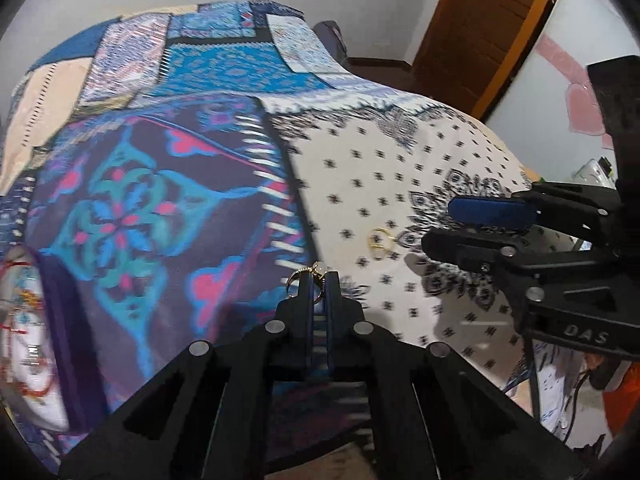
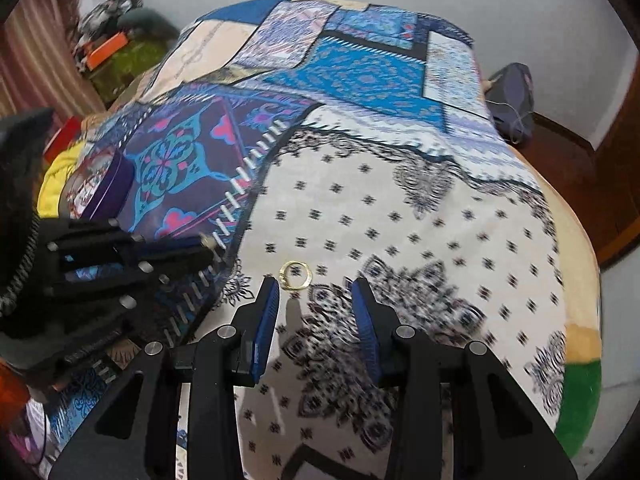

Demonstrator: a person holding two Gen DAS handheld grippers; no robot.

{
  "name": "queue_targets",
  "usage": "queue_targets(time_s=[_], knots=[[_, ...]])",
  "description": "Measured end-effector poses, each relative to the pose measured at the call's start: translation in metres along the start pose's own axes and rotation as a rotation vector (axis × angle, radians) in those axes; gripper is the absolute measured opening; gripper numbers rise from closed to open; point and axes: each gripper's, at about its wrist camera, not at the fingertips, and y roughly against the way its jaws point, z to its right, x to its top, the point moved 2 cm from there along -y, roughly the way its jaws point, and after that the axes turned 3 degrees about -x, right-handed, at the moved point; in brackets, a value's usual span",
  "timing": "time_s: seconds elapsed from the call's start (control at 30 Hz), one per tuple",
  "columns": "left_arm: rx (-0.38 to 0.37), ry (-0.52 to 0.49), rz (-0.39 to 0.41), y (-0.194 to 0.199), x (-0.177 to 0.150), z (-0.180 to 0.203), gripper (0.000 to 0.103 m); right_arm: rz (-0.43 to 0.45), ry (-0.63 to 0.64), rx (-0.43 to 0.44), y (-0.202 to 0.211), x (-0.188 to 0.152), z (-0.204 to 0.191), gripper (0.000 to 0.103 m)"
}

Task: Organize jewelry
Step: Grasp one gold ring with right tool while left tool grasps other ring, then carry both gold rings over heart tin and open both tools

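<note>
My left gripper (image 1: 319, 280) is shut on a gold ring with a stone (image 1: 313, 273) and holds it above the patterned bedspread (image 1: 160, 200). The left gripper shows in the right wrist view (image 2: 206, 246) too, ring at its tip (image 2: 207, 241). Gold rings (image 2: 295, 275) lie overlapped on the white part of the bedspread (image 2: 400, 220), just ahead of my right gripper (image 2: 316, 292), which is open and empty. The same rings show in the left wrist view (image 1: 380, 242), left of the right gripper (image 1: 436, 224). A purple jewelry box (image 2: 102, 186) stands open at the left.
The jewelry box also shows at the left edge of the left wrist view (image 1: 28, 344), with red-threaded pieces inside. A wooden door (image 1: 480, 28) stands beyond the bed. Clutter (image 2: 108, 44) sits at the far left by a curtain. A dark bag (image 2: 514, 100) lies past the bed's far right corner.
</note>
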Motion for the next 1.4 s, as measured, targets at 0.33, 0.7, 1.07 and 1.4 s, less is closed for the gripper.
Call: queue_targets(time_s=[0.33,0.7,1.07,1.4], knots=[[-0.007,0.07,0.086,0.034,-0.001,-0.029,0.003,-0.042,0.03,-0.013,-0.03,0.003,-0.014,0.035],[-0.019,0.063,0.102,0.051,-0.009,-0.021,0.003,-0.02,0.041,-0.027,-0.026,-0.007,-0.022,0.019],[0.011,0.084,0.185,0.103,-0.018,-0.026,0.003,0.068,0.035,-0.017,0.019,-0.008,-0.046,0.019],[0.083,0.119,0.299,0.166,-0.025,-0.051,0.003,0.203,0.042,0.046,0.066,0.012,-0.078,0.019]])
